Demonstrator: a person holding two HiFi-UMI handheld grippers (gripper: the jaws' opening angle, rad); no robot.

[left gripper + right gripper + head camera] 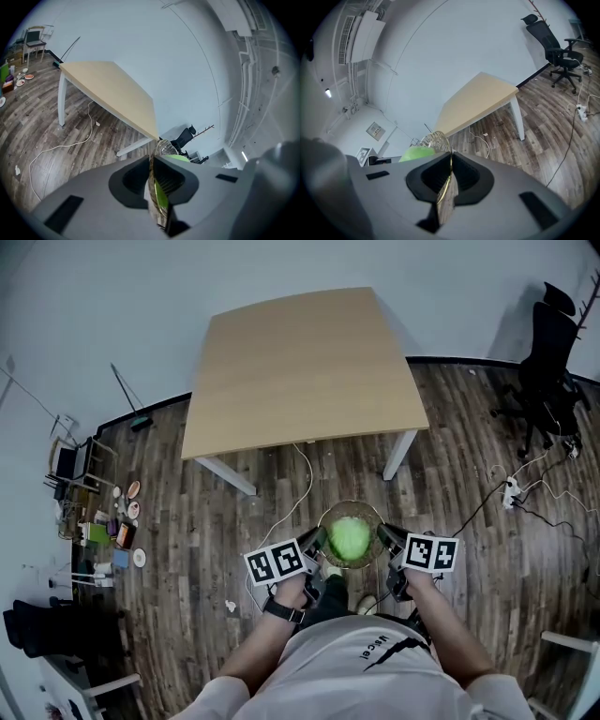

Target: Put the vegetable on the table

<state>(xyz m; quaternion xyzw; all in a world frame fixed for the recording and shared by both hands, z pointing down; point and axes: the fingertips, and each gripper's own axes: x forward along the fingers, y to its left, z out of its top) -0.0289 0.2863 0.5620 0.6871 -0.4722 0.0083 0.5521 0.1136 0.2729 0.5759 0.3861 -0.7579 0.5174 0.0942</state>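
Note:
A green cabbage-like vegetable point(350, 537) lies in a round wire basket point(323, 521) that I hold in the air over the wooden floor, in front of the table point(300, 371). My left gripper point(318, 539) is shut on the basket's left rim and my right gripper point(382, 534) is shut on its right rim. In the left gripper view the wire rim point(154, 178) runs between the closed jaws, with the vegetable point(180, 158) just past them. The right gripper view shows the basket point(435, 139) and the vegetable point(415, 153) past its closed jaws.
The light wooden table stands on white legs point(398, 454) ahead of me. A white cable point(298, 486) trails over the floor under it. A black office chair point(548, 362) stands at the right, small clutter and a shelf point(94, 521) at the left, a power strip point(512, 489) on the floor.

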